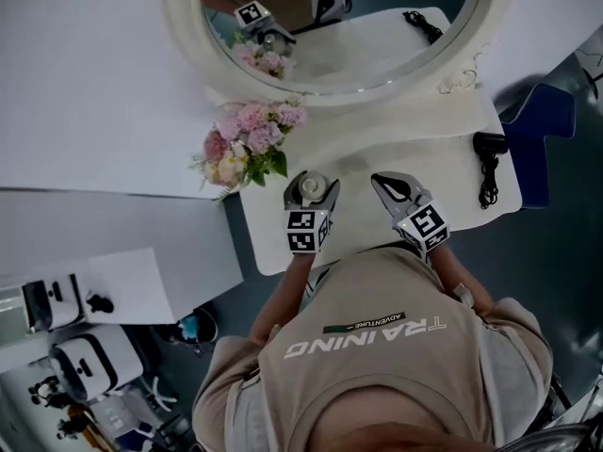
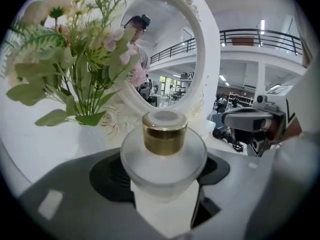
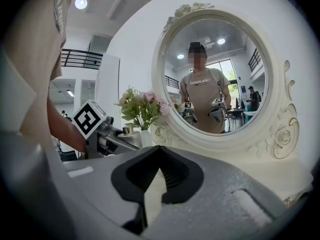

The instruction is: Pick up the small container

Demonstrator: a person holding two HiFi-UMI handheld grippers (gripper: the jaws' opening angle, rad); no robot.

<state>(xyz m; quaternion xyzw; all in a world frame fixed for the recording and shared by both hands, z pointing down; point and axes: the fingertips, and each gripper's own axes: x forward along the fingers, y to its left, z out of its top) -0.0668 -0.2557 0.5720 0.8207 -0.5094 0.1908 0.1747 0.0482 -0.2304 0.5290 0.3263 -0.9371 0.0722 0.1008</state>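
Note:
The small container (image 1: 309, 188) is a round frosted-glass jar (image 2: 164, 156) with a gold cap. It stands on the white dressing table (image 1: 443, 130), just in front of the flowers. My left gripper (image 1: 312, 179) is shut on it, a dark pad pressed to each side of its body (image 2: 162, 173). I cannot tell whether it is off the table. My right gripper (image 1: 386, 185) hovers over the table to the right of the left one. Its jaws (image 3: 159, 176) are shut with nothing between them. From the right gripper view, the left gripper (image 3: 107, 139) and the jar (image 3: 128, 130) show at left.
A vase of pink flowers (image 1: 247, 144) stands just left of the container. Behind it rises a large round mirror with a white frame (image 1: 188, 36). A black corded appliance (image 1: 490, 158) lies at the table's right edge, and a blue seat (image 1: 542, 130) is beyond it.

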